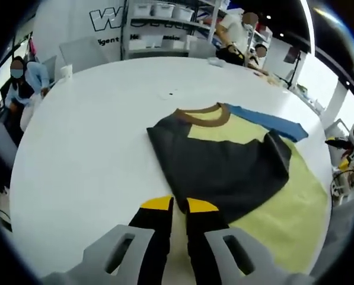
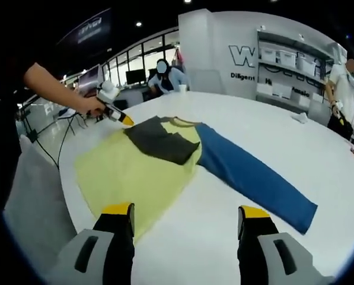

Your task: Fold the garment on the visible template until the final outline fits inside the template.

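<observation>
On white table [image 2: 343, 154] lies the shirt [image 2: 135, 172], yellow body flat, dark sleeve [image 2: 162, 141] folded across chest, blue sleeve [image 2: 254, 175] stretched out straight. Left gripper [image 1: 179, 205] has jaws nearly together at the dark sleeve's edge; cannot tell if cloth is pinched. Right gripper [image 2: 185, 211] jaws wide apart, nothing held, near the hem. Template not distinguishable.

garment [image 2: 165, 160] flat on table [image 2: 271, 124], one sleeve [image 2: 254, 175] outstretched — other folded in
</observation>
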Tool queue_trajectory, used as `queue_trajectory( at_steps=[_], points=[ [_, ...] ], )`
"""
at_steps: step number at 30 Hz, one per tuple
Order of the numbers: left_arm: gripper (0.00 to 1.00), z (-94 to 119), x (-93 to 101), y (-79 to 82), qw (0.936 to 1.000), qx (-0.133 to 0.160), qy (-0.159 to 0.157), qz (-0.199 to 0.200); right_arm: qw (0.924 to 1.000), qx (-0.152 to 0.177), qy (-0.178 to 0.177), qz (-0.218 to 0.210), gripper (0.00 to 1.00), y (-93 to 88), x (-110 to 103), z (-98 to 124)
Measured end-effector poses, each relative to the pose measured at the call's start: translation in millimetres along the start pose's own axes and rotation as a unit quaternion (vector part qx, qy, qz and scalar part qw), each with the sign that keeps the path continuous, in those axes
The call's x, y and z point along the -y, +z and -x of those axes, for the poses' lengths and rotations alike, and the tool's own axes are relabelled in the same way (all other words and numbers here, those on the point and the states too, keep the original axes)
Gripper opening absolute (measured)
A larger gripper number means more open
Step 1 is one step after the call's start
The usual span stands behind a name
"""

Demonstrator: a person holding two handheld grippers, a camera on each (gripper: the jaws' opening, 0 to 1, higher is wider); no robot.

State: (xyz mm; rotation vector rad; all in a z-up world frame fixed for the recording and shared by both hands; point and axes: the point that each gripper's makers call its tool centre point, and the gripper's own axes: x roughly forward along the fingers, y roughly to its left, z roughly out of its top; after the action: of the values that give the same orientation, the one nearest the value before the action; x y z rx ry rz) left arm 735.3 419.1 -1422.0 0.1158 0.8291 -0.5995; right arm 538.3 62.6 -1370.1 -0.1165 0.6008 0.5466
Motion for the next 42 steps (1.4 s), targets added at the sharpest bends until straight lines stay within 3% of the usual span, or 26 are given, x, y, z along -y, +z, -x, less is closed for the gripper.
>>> queue_trajectory(
  at_steps=[8,15,27,32,42],
  points=[
    [0.10,-3.5,-0.6,-1.7,0.9999,-0.005,0.001,-0.010,0.9995,-0.002,0.022,0.024,0.65,25.8,-4.0,-36.5],
    [0.09,-3.9,-3.0,-1.7,0.9999,-0.002,0.000,-0.011,0.9985,-0.010,0.040,0.035,0.62,37.7,-9.3,-70.9],
    [0.08,-3.5,0.4,1.8,0.9996,0.006,-0.013,-0.024,0.9968,-0.022,0.063,0.045,0.58,45.6,-17.9,-107.1],
    [0.09,-5.4,4.9,0.8,0.9991,0.004,-0.017,-0.039,0.9971,-0.022,0.062,0.039,0.51,51.8,-17.5,-121.0],
    [0.09,-12.7,5.9,-1.4,0.9986,-0.003,-0.016,-0.050,0.9961,-0.053,0.061,0.037,0.38,51.3,-11.3,-156.0]
  ],
)
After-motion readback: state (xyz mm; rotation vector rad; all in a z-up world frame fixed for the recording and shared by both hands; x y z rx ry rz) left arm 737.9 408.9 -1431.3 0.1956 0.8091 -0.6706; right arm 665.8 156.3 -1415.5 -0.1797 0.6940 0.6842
